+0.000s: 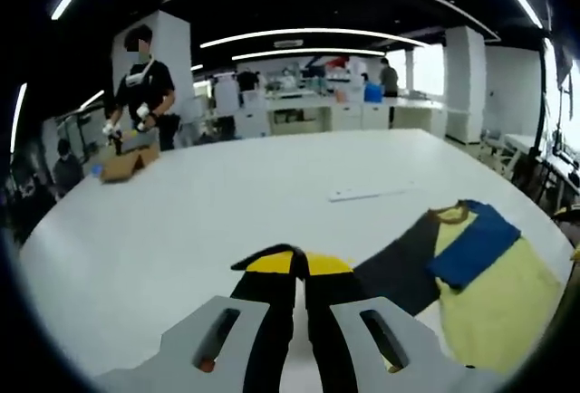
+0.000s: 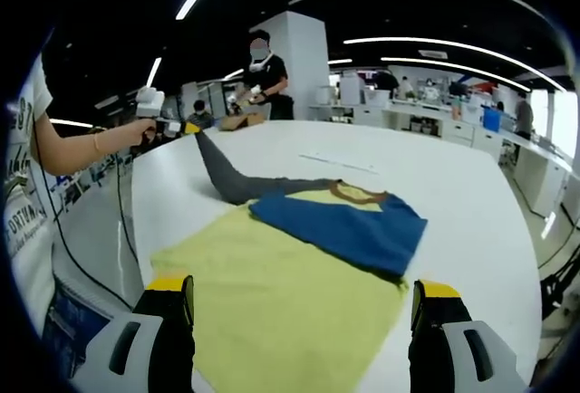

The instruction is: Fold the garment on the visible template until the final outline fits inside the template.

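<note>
The garment [image 2: 290,275] lay flat on the white bench [image 2: 453,194], long axis running away from the right gripper [image 2: 304,307], collar at the far end, blue sleeve folded across. Right fingers [image 2: 172,298] were spread wide, empty; left gripper [image 1: 294,271] fingers pinched the grey sleeve [image 1: 399,271]

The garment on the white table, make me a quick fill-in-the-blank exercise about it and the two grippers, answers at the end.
1. The garment has a yellow body, one blue sleeve and one ____ sleeve.
2. The blue sleeve lies folded across the ____ body.
3. The left gripper has its fingers shut on the tip of the ____ sleeve.
4. The right gripper is ____, with the garment between its fingers.

Missing words: grey; yellow; grey; open
</note>
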Demonstrator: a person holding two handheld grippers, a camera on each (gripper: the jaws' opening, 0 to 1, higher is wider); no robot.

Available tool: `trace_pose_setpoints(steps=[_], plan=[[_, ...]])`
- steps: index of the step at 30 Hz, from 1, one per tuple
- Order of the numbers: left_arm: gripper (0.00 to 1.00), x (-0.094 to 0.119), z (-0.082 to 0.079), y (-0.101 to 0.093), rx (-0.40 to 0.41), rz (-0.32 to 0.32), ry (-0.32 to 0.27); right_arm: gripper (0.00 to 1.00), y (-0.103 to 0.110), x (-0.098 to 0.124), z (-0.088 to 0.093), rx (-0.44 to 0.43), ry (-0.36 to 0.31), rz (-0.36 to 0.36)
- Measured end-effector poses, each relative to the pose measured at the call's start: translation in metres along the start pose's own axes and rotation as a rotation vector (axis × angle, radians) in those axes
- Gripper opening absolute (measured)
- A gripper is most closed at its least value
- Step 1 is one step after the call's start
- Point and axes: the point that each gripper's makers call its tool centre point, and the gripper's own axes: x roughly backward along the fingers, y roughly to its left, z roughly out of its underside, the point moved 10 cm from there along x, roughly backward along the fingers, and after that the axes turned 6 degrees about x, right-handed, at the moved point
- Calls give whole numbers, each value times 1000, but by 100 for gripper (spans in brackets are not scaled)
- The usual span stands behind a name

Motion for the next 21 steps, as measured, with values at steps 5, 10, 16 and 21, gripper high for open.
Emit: trace_pose_setpoints(steps=[5,10,16,21], plan=[[0,-6,-5,-16,14,56,-9,99,3,1,-1,7,-5,-13],[0,-15,-14,-36,14,116,-32,99,5,2,-1,29,0,-28],[0,-29,-19,-63,64,194,-50,99,4,3,-1,22,-5,-26],[0,-37,-24,-86,69,251,-62,99,4,4,-1,23,-5,-21]])
